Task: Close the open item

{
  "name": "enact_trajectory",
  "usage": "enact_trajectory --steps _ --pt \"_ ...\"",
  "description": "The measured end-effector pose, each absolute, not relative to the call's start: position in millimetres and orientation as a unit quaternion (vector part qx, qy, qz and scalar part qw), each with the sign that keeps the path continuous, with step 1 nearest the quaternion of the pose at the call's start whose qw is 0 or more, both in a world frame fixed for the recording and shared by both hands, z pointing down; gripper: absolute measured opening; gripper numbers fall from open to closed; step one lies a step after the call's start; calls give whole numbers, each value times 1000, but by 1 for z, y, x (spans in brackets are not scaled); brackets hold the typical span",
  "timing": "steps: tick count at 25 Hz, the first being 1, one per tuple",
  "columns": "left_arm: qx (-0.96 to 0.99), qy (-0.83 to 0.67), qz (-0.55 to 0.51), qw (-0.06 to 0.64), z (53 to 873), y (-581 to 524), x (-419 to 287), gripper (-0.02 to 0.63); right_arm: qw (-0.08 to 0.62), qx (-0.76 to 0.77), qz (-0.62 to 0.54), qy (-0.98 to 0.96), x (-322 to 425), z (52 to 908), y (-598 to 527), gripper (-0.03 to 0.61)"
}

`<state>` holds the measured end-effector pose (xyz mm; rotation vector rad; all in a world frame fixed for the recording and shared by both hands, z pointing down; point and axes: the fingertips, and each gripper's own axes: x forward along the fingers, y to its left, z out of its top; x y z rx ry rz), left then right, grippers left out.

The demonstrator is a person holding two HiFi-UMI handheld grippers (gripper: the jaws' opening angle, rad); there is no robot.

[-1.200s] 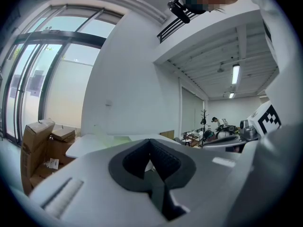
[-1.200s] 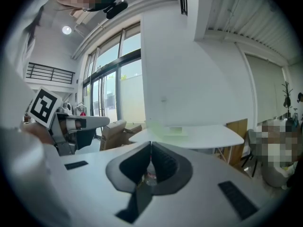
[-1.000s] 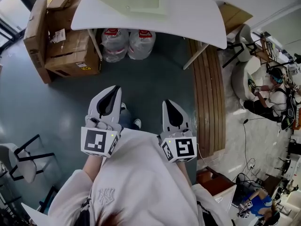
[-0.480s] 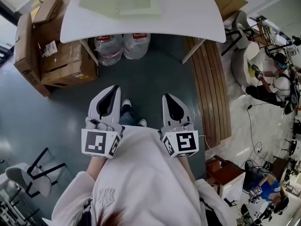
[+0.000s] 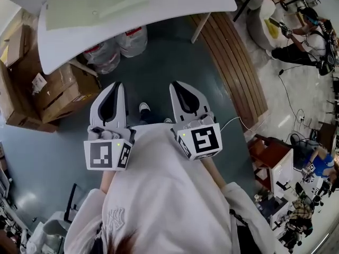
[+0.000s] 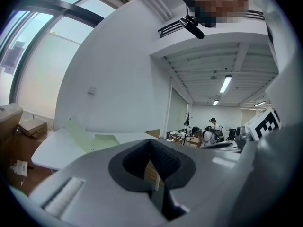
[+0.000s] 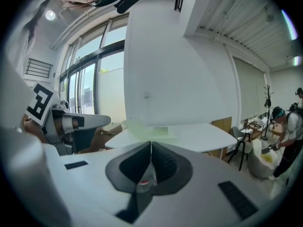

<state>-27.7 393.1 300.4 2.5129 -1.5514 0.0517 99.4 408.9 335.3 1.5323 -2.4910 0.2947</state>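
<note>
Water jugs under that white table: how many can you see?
2. One jug stands beside the cardboard boxes; the other sits next to it, on the bench side. The tabletop may hide more.

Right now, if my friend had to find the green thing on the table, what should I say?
Find the big white table ahead of the person, with water bottles under it and cardboard boxes beside it. On top lies a flat, pale green sheet. Nothing else shows on the tabletop, and it alone is green: the boxes are brown, the bottles clear with red labels.
</note>
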Motion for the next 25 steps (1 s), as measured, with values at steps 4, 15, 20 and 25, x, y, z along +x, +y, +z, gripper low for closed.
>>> enact_trajectory --steps 4,15,20,25 --pt "850 -515 26 104 310 379 -35 8 106 526 111 -837 90 343 397 9" --pt "844 -521 31 123 322 359 -60 8 128 493 129 -851 54 360 376 11" --pt "836 -533 32 126 323 357 -64 8 128 484 128 -856 53 362 369 11" --pt "820 -557 28 128 322 352 -70 8 131 464 123 -867 52 361 356 11"
